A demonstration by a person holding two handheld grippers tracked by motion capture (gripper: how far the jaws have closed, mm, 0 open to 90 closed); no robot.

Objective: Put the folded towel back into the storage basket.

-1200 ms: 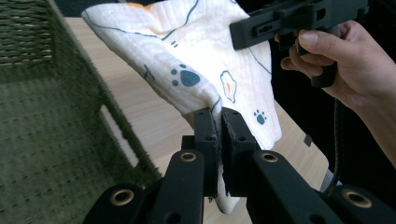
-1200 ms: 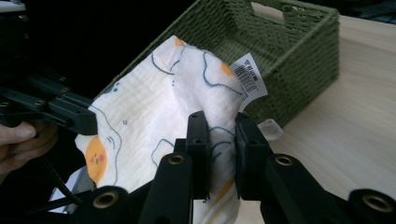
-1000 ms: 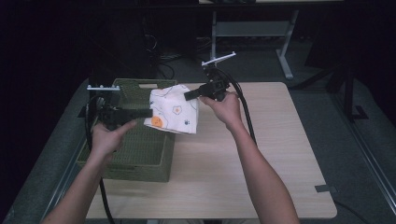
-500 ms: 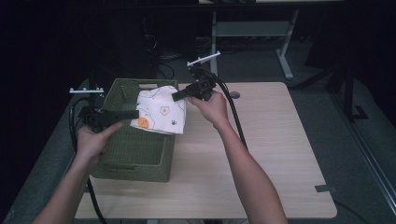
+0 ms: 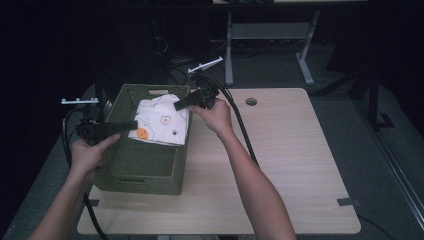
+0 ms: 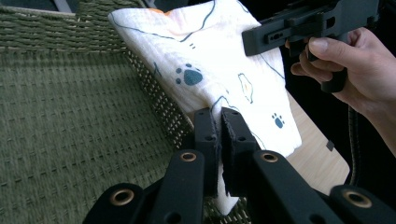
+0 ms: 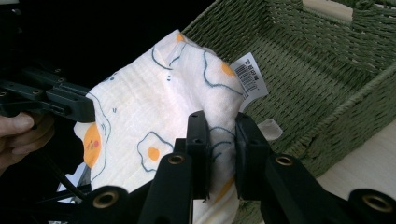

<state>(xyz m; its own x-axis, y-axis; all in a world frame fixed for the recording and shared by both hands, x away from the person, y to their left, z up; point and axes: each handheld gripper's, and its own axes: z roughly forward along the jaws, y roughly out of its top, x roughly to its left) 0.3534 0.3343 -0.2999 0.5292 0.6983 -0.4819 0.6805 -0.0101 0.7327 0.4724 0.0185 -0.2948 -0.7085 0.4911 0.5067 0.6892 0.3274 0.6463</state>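
1. Step in hand, as I judge it: a cloth [image 5: 161,120] is held stretched over the basket [image 5: 145,165], partly across its right rim, ready to go in.
2. Left gripper [image 6: 218,122] and right gripper [image 7: 219,128] each have their jaws clamped on a cloth edge.
3. Next move probably calls for lowering both together, then releasing.
4. The cloth is thin crinkled cotton (fried eggs, paw prints, a barcode tag [image 7: 248,74]); the basket is green weave on a pale wood table [image 5: 290,150].
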